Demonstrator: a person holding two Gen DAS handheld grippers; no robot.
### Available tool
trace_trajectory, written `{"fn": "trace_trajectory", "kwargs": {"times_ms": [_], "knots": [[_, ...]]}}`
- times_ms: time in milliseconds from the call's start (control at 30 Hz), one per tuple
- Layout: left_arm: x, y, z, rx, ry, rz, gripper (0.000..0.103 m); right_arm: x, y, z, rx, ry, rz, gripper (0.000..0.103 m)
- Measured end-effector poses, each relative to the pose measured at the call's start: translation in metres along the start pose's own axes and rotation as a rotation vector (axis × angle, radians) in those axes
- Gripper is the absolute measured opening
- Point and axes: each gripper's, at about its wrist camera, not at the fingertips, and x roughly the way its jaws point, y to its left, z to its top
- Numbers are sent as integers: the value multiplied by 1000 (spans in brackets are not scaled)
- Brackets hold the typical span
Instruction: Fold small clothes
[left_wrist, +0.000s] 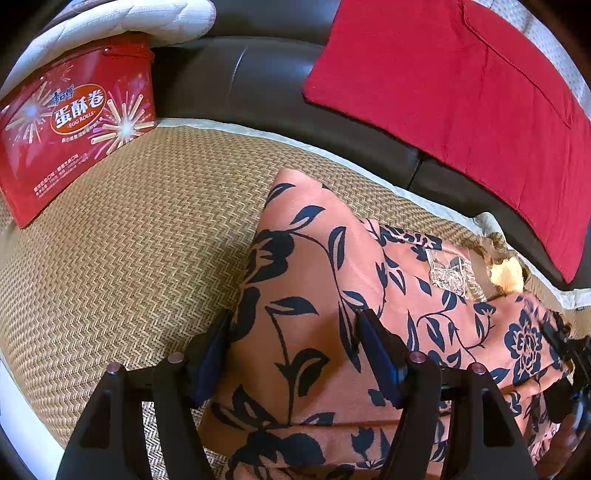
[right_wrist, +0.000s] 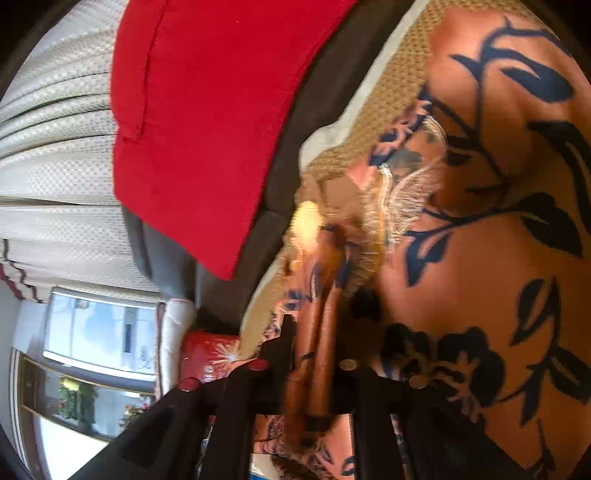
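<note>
Thin salmon fabric with navy floral print: the garment (left_wrist: 325, 295) lies partly folded on the woven mat (left_wrist: 129, 240). Left wrist view: the left gripper (left_wrist: 295, 354) stands wide open, jaws straddling a folded edge, pads apparently clear of it. Right wrist view, blurred: the right gripper (right_wrist: 317, 354) is clamped on a bunched fold. The cloth looks light, limp and slippery; best taken at hems or corners.
</note>
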Motion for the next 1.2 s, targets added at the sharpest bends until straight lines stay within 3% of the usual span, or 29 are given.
{"fn": "trace_trajectory", "kwargs": {"times_ms": [167,300,467,500,667,767,900,967,1100,1200], "knots": [[-4,2,2,-8,-23,3,70,-24,32,-10,-120,-43,50,8],[-6,-2,2,2,-36,2,70,-62,62,-21,-220,-132,84,8],[-5,-11,-1,30,-38,11,70,-121,43,-1,-200,-277,-8,8],[-5,-14,-1,39,-38,15,70,-125,35,3,-180,-279,-38,8],[-4,-32,-4,87,-49,22,70,-112,-18,25,-7,-102,-240,12],[-6,-47,-7,136,-71,36,70,-122,-30,32,60,-89,-227,12],[-11,-70,-12,224,-114,53,70,-164,-21,38,-24,-282,-327,12],[-10,-81,-14,263,-123,36,70,-174,-8,36,-84,-357,-307,12],[-9,-104,-24,329,-123,9,70,-156,11,31,-203,-289,-220,12],[-4,-120,-32,378,-100,-15,78,-135,21,26,-286,-231,-262,12]]}}
